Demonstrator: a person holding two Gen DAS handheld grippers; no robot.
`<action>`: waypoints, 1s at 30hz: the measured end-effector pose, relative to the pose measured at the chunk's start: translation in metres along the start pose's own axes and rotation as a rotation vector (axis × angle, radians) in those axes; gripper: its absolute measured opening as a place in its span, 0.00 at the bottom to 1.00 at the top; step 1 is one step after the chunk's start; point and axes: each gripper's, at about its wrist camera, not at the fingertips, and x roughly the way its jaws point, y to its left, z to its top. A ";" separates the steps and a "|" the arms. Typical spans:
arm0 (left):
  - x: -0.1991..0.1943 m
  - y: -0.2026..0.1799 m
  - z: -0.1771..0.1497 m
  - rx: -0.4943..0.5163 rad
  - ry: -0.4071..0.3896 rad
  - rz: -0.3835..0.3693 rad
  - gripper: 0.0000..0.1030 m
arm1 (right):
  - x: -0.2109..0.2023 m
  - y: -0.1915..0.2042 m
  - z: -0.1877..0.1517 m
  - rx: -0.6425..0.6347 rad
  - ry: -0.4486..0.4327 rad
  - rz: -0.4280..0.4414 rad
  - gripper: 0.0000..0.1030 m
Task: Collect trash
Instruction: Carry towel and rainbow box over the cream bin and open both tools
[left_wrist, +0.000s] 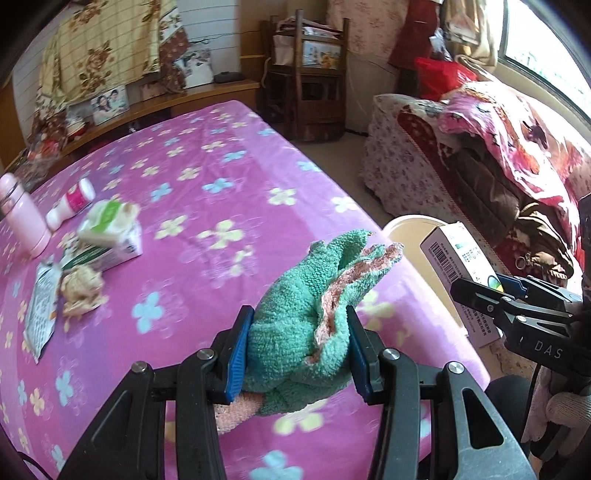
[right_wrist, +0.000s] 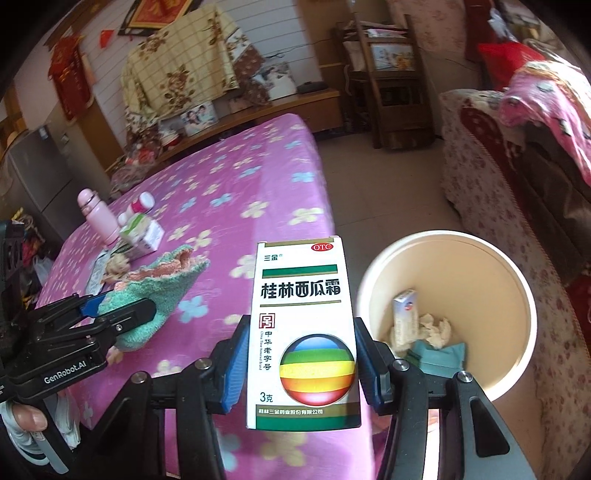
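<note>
My left gripper (left_wrist: 298, 314) is shut on a crumpled green cloth (left_wrist: 314, 273) with a pink underside, held above the pink flowered bed (left_wrist: 221, 177). In the right wrist view, my right gripper (right_wrist: 302, 325) is shut on a white medicine box (right_wrist: 303, 295) with a rainbow ball, upright over the bed's edge. Just right of that box stands a cream bin (right_wrist: 480, 251), which holds a small box (right_wrist: 404, 314), crumpled tissue (right_wrist: 436, 328) and a teal packet (right_wrist: 439, 354). A crumpled tissue (left_wrist: 79, 288), a sachet (left_wrist: 42, 310) and a carton (left_wrist: 110, 240) lie on the bed's left side.
A pink flask (left_wrist: 22, 218) and a small white-and-pink bottle (left_wrist: 72, 203) sit by the carton. A sofa piled with blankets (left_wrist: 498, 147) runs along the right under the window. A wooden stand (left_wrist: 306, 74) is at the back, with bare floor (right_wrist: 388, 177) between.
</note>
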 end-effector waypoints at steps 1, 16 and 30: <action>0.002 -0.005 0.002 0.004 0.002 -0.005 0.47 | -0.002 -0.007 0.000 0.010 -0.001 -0.008 0.53; 0.040 -0.067 0.026 0.055 0.051 -0.122 0.47 | -0.004 -0.087 -0.007 0.127 0.019 -0.095 0.53; 0.081 -0.115 0.039 0.075 0.105 -0.216 0.47 | 0.014 -0.132 -0.013 0.214 0.065 -0.129 0.53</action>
